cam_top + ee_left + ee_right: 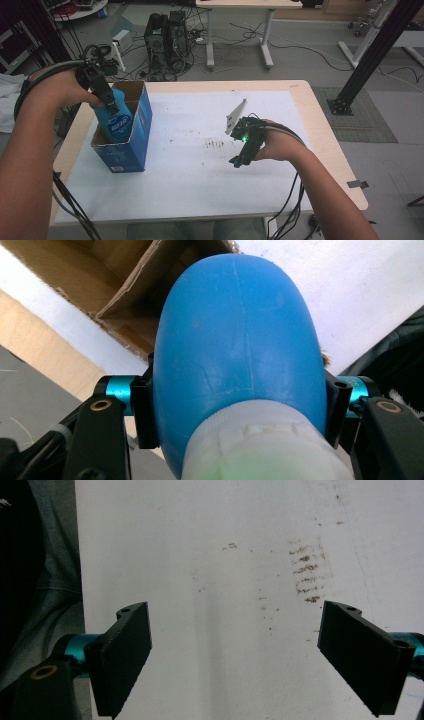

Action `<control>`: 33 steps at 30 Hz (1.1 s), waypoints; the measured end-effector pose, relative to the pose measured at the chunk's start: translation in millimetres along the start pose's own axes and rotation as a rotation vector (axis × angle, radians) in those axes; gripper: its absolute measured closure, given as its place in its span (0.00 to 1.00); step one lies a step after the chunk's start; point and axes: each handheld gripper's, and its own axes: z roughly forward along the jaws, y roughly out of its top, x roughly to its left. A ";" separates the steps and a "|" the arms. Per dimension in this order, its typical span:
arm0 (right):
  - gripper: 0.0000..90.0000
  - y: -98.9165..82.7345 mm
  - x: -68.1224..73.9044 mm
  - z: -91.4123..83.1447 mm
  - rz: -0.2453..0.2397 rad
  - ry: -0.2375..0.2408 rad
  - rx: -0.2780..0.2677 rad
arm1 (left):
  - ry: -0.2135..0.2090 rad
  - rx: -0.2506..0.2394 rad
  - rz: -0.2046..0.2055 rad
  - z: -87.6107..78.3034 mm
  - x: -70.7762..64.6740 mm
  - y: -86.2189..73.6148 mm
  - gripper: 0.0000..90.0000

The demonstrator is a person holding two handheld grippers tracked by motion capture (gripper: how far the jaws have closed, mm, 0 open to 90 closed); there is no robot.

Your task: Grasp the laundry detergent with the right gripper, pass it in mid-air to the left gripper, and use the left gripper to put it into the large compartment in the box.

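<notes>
Landmark: the open-topped blue cardboard box (131, 131), standing near the left edge of the white-covered surface (200, 170).

Left hand-held gripper (111, 105): directly above the box opening, pointing down into it. Its 2 black jaws are clamped on the smooth blue plastic bottle with a white cap (116, 120). In the left gripper view the pads press the bottle (235, 340) on both sides just below its white cap, cap end toward the camera, rounded body aimed at the brown inside of the box (125, 275).

Bottle position: lower part already inside the box, upper part above the rim, roughly upright with a slight lean. White lettering shows on its side.

Right hand-held gripper (239, 159): well to the right of the box, low over the surface, a green light lit on its body. The right gripper view shows its 2 jaws standing wide apart (235, 655) with nothing between them, above faint brown smudges (306, 577) on the white cover.
</notes>
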 end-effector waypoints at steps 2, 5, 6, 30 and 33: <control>0.15 0.5 -0.3 0.6 -0.005 -0.003 0.001 | 0.003 0.014 0.024 6.3 2.6 1.0 0.42; 0.15 0.9 -0.1 1.3 0.000 0.001 0.004 | -0.003 0.027 0.040 18.9 3.5 2.9 0.42; 0.15 1.1 -0.3 1.7 -0.002 0.005 0.004 | 0.000 0.036 0.063 22.2 4.2 3.5 0.42; 0.15 2.4 -0.7 4.2 -0.008 0.005 0.000 | -0.013 0.051 0.039 81.3 10.7 4.1 0.42; 0.15 2.9 -0.9 4.7 -0.013 0.006 0.000 | -0.014 0.045 0.040 81.7 11.3 4.4 0.42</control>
